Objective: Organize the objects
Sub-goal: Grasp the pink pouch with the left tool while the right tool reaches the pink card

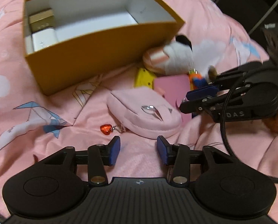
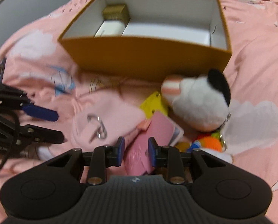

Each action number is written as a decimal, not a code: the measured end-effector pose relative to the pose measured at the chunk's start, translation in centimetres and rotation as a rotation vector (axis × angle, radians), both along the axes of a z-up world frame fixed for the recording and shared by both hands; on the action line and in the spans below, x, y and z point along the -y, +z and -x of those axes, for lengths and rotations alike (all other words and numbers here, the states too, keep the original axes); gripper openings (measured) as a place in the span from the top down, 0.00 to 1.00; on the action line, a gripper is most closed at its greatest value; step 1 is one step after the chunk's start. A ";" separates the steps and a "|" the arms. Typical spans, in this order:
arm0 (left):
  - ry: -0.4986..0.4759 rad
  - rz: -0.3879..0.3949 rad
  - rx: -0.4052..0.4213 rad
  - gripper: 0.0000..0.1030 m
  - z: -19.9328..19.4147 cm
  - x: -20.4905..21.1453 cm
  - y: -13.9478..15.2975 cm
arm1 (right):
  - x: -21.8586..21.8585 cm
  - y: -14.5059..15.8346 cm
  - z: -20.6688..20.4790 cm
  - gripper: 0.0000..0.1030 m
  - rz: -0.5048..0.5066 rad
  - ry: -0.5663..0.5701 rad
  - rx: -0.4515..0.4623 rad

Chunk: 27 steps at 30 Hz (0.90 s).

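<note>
Left gripper (image 1: 138,150) open before pink pouch (image 1: 144,114) — right gripper (image 2: 135,152) parted astride pink card (image 2: 148,141), box (image 2: 148,56) beyond

One mustard box (image 2: 148,56) with two small boxes (image 2: 112,21) inside, one pink pouch (image 1: 144,112), one pink card case (image 2: 150,141), one plush toy (image 2: 198,104).
</note>
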<state>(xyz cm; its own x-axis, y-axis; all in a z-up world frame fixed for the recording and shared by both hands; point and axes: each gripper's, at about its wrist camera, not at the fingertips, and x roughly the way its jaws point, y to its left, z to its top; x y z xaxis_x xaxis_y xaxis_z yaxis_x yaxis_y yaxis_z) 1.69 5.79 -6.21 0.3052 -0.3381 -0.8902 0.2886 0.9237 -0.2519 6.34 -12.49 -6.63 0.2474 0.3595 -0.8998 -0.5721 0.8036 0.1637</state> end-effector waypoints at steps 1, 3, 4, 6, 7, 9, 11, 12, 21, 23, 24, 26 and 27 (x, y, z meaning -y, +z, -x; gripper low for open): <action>-0.008 -0.012 0.001 0.48 0.0 0.3 -0.2 | 0.0 -0.2 0.2 0.70 0.009 0.009 -0.014; -0.016 -0.012 -0.010 0.47 -0.3 0.8 -0.6 | -0.1 -0.8 0.5 0.71 0.026 0.033 -0.045; -0.014 -0.011 -0.015 0.47 -0.5 1.1 -0.8 | -0.2 -1.2 0.7 0.71 0.036 0.047 -0.063; 0.004 -0.021 -0.003 0.49 -0.6 1.2 -0.6 | -0.6 -1.6 0.9 0.71 0.037 0.072 -0.077; 0.013 -0.034 0.017 0.52 -0.7 1.3 -0.4 | -0.8 -1.6 1.0 0.71 0.042 0.084 -0.072; 0.035 -0.033 0.038 0.55 -0.8 1.3 0.0 | -1.0 -1.3 1.1 0.71 0.024 0.100 -0.052; 0.072 -0.019 0.072 0.56 -1.2 1.2 0.5 | -1.1 -0.7 1.0 0.71 -0.010 0.109 -0.035; 0.088 -0.017 0.088 0.57 -1.4 1.2 0.7 | -1.1 -0.3 0.9 0.71 -0.025 0.109 -0.022; 0.176 -0.048 0.194 0.57 -3.5 0.6 1.2 | -2.1 1.5 -1.6 0.75 -0.098 0.013 0.118; 0.168 -0.054 0.201 0.57 -3.7 0.4 0.7 | -2.1 1.4 -2.2 0.76 -0.087 -0.018 0.149; 0.171 -0.057 0.198 0.56 -3.8 0.3 0.5 | -2.2 1.4 -2.4 0.76 -0.077 -0.033 0.166; 0.178 -0.050 0.180 0.53 -4.0 0.1 -0.1 | -2.1 1.2 -3.1 0.76 -0.059 -0.054 0.177; 0.179 -0.040 0.174 0.50 -4.1 0.0 -0.3 | -2.0 1.0 -3.3 0.76 -0.054 -0.063 0.172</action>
